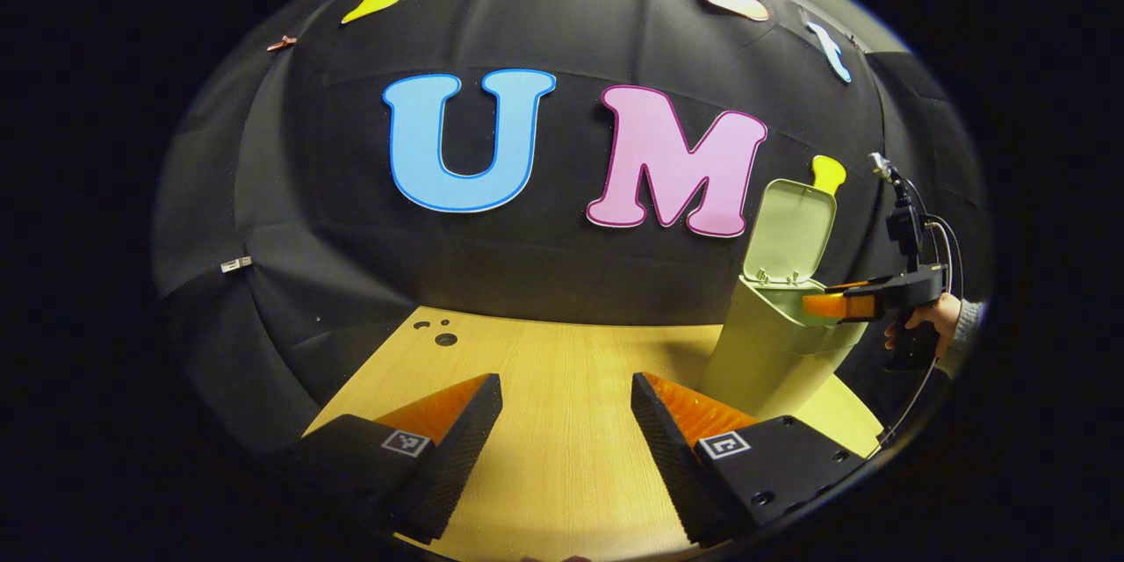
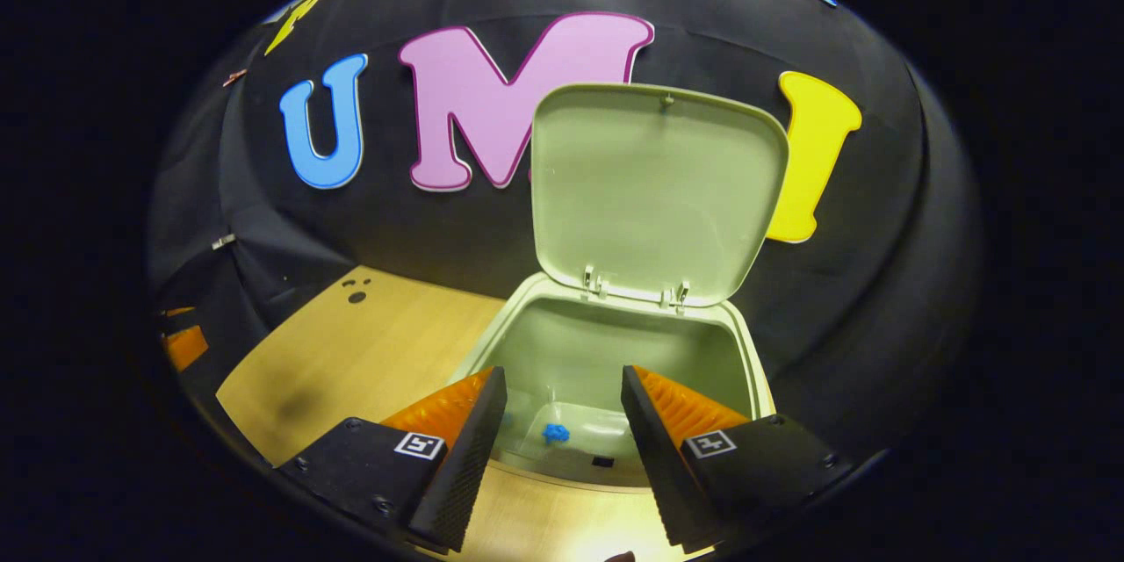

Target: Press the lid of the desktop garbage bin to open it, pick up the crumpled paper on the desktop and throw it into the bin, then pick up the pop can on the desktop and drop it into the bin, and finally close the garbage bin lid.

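With its two fingers set well apart and nothing between them, the right gripper (image 2: 558, 421) hangs just over the near rim of the garbage bin (image 2: 746, 351), its camera looking down into the open mouth, which fits a drop that has already been made rather than a grasp about to begin. Beyond the fingertips, low in the bin's interior, lies something pale and glossy with a small blue mark (image 2: 555, 433); it may be the pop can or a liner, and I cannot tell which, nor can I make out the crumpled paper. Farther ahead of the gripper the lid (image 2: 654, 193) stands upright on its rear hinges, leaning slightly back toward the booth wall, so it stays clear of the opening while things go in. The left gripper (image 1: 566, 421) is likewise spread wide and empty, held low over the wooden desktop (image 1: 544, 369) well to the side of the bin, probably parked out of the way. From its view the bin stands ahead and to its right, with the right gripper reaching over the rim and a hand (image 1: 931, 325) holding it from behind. No paper or can lies on the stretch of desktop in front of either gripper, so my judgement is that closing the lid is what remains.
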`<state>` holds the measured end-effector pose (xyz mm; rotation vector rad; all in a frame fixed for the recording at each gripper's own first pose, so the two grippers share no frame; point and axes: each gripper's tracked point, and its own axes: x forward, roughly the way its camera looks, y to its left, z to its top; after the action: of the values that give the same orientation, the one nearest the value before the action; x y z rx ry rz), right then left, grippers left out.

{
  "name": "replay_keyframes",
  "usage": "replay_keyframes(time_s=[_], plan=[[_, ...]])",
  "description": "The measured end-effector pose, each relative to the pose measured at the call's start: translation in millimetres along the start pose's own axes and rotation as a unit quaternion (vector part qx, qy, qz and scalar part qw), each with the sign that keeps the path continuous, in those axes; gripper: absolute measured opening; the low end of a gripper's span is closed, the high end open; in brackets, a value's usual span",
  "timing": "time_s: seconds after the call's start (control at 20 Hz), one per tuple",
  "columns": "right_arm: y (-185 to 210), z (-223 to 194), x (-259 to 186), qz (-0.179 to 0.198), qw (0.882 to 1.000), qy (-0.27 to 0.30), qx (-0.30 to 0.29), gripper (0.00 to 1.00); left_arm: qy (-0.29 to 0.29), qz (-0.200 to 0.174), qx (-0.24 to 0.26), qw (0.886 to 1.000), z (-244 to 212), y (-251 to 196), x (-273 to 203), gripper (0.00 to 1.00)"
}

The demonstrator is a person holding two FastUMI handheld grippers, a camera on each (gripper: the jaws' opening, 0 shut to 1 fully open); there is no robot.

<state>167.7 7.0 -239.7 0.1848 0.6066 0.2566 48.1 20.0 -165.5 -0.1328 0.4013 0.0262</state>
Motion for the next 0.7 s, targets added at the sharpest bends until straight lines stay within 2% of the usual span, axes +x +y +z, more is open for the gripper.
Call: replay_keyframes(time_s=[0.2,0.4,0.7], plan=[[-7.2,47.6,-17.0,-0.008,0.997,-0.075,0.002,0.98,-0.002,-0.002,-0.002,1.0,-0.4,0.3,-2.8,0.95],[-18.1,112.6,-31.6,-0.026,0.988,-0.151,-0.012,0.98,-0.002,-0.003,-0.001,1.0,-2.4,-1.6,-5.1,0.95],[-28.0,176.3,-27.9,-0.04,0.978,-0.203,-0.021,0.98,-0.002,0.0,0.001,1.0,-6.7,1.6,-5.2,0.95]])
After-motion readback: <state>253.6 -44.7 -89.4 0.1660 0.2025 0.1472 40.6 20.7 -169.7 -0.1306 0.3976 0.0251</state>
